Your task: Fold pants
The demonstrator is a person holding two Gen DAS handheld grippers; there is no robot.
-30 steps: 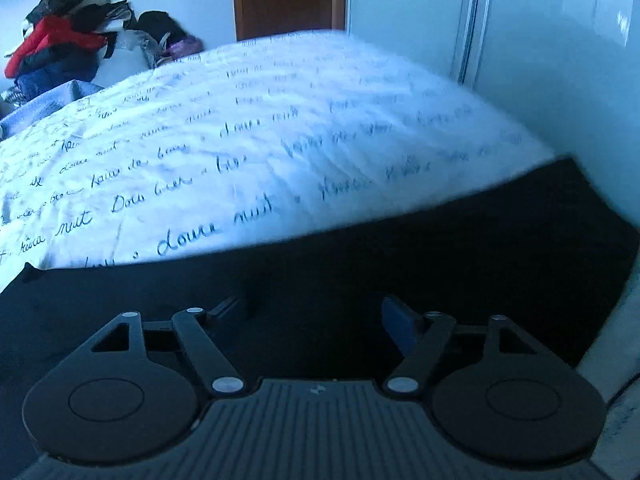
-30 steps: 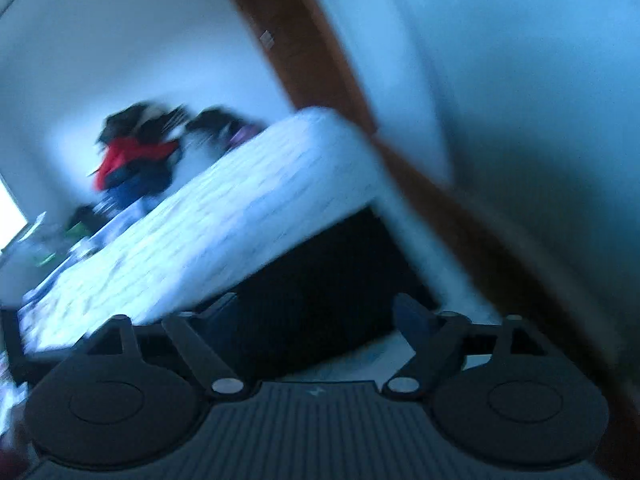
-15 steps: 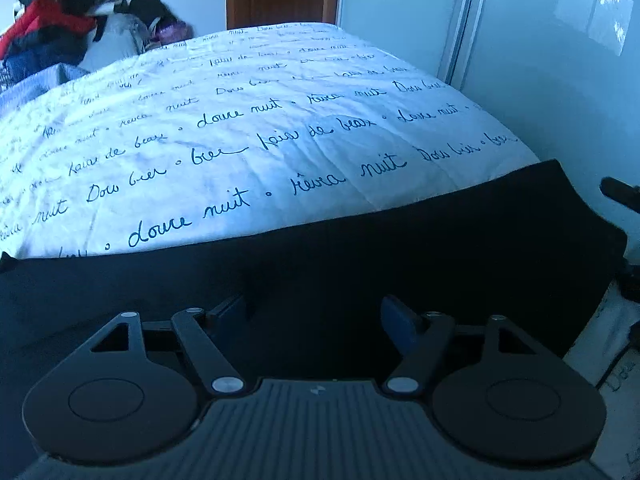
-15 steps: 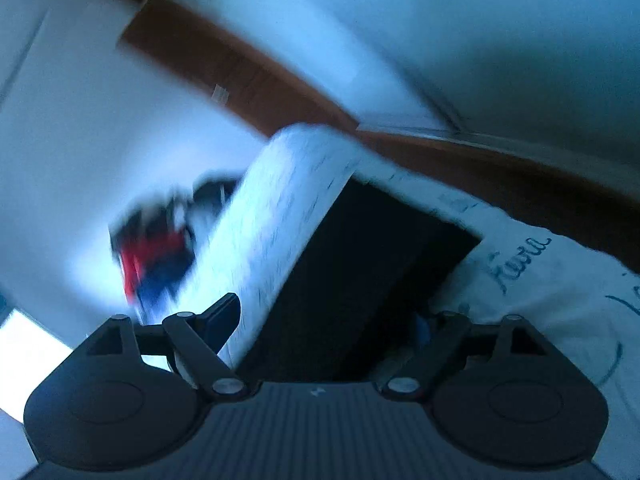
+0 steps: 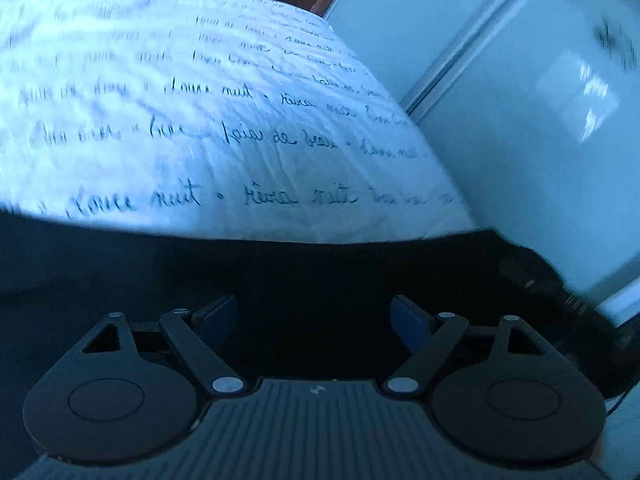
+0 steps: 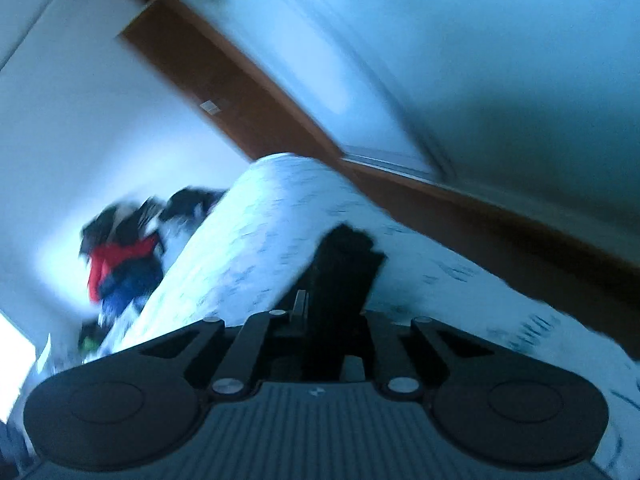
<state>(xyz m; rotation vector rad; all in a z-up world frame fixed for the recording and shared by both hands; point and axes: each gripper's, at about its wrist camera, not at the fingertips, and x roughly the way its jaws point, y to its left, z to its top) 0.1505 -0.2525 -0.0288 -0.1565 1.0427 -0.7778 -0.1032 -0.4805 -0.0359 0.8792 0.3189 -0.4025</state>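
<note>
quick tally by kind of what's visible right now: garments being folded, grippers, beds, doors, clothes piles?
Black pants: 1
Grippers: 2, the left gripper open over the pants, the right gripper shut on their dark fabric
Bed with script-print sheet: 1
Brown door: 1
Clothes pile, blurred, garments not countable: 1
Total: 6

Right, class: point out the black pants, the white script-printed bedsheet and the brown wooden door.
black pants [image 5: 320,268], left wrist view, flat middle of the fabric.
white script-printed bedsheet [image 5: 200,140], left wrist view, the bare top.
brown wooden door [image 6: 224,92], right wrist view, the panel's middle.
</note>
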